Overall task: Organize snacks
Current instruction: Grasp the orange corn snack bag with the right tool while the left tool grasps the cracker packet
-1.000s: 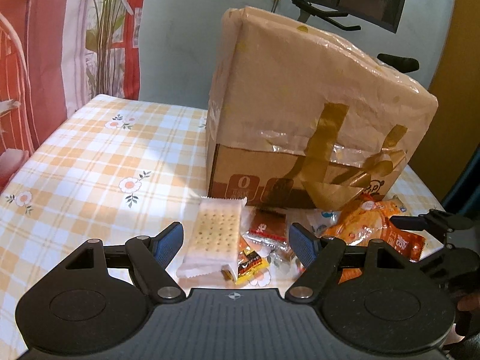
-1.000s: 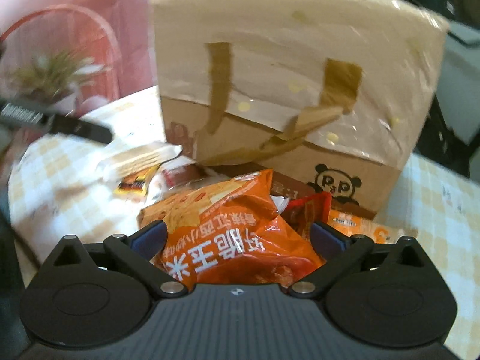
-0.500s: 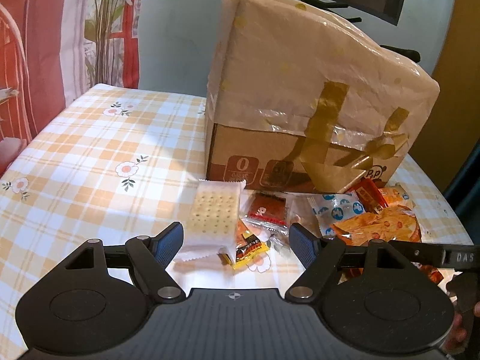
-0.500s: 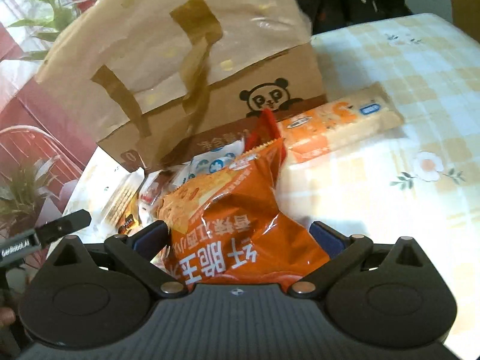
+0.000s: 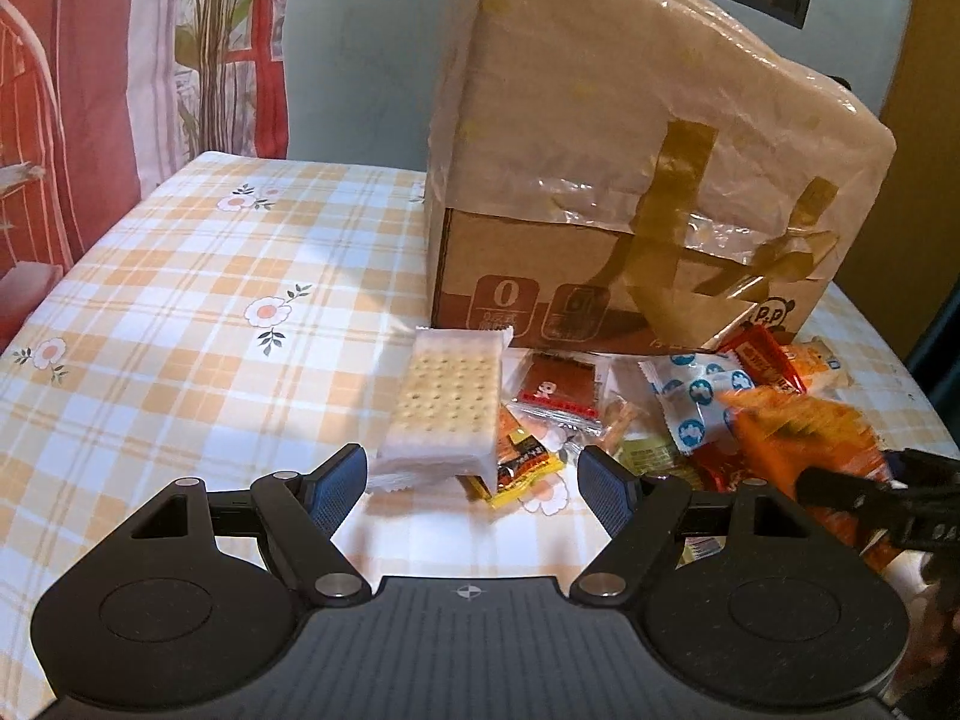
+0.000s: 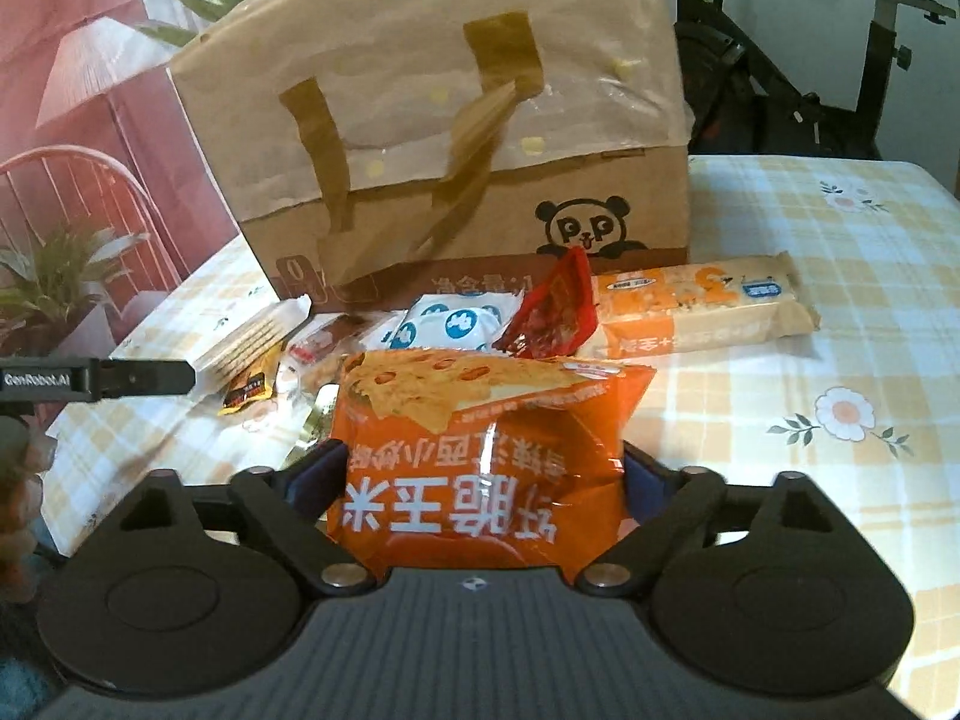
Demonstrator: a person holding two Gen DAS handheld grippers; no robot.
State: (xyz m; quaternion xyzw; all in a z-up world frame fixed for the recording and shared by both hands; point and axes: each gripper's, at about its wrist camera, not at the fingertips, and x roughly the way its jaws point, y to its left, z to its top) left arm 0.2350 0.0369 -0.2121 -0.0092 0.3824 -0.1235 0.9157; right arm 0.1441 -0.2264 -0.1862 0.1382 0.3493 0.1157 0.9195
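Note:
A heap of snacks lies on the checked tablecloth (image 5: 180, 330) in front of a taped cardboard box (image 5: 630, 180). My right gripper (image 6: 483, 471) has its jaws closing, and both pads press the sides of an orange snack bag (image 6: 480, 450), which crumples between them. In the left wrist view that bag (image 5: 798, 438) shows blurred at the right. My left gripper (image 5: 474, 474) stands open with nothing between its fingers, just short of a white cracker pack (image 5: 447, 408) and a small yellow candy (image 5: 522, 468).
Behind the bag lie a blue-and-white packet (image 6: 456, 321), a red packet (image 6: 555, 306) and a long orange biscuit pack (image 6: 702, 306). The box (image 6: 450, 138) blocks the far side. An exercise bike (image 6: 780, 78) stands beyond the table. Bare cloth stretches left (image 5: 150, 420).
The right gripper has rolled back to level and its fingers have come in against the orange bag. The left gripper has barely moved.

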